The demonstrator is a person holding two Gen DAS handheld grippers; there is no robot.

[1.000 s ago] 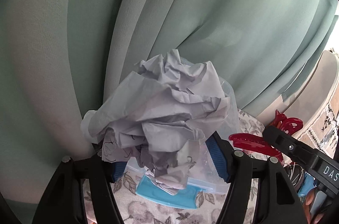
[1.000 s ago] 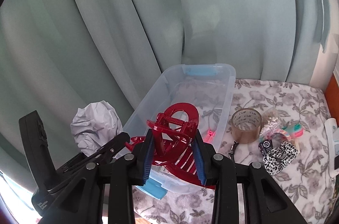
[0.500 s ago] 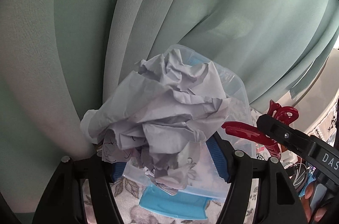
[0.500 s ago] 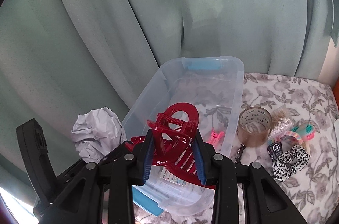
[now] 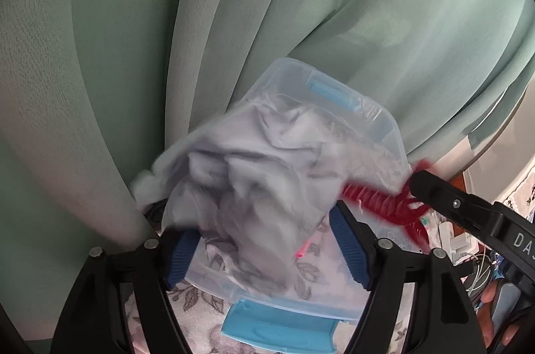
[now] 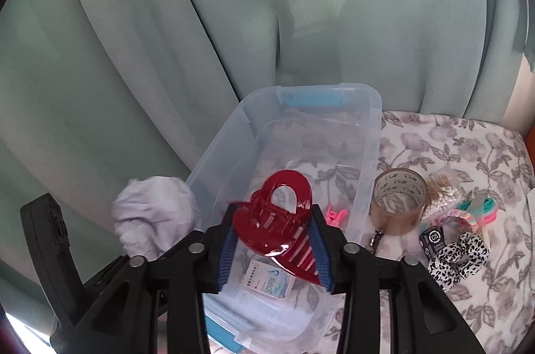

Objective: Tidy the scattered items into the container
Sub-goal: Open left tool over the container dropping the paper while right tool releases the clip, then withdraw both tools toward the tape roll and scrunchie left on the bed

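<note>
The clear plastic bin with blue latches stands on a floral cloth, with its rim below my left gripper. My left gripper hangs over the bin's near end and its jaws are opening. The crumpled grey paper ball is blurred between the pads and slipping loose. My right gripper is over the bin and its jaws are opening too. The red hair claw clip sits tilted and loose between its blue pads. A small pink clip and a printed packet lie inside the bin.
Right of the bin on the floral cloth lie a brown tape roll, a bag of cotton swabs, pastel hair ties and a leopard scrunchie. A green curtain hangs close behind and to the left.
Both pairs of jaws have widened. The paper ball has sagged and blurred between the left pads. The red clip has tipped over and slid lower between the right pads, which came down over the bin.
</note>
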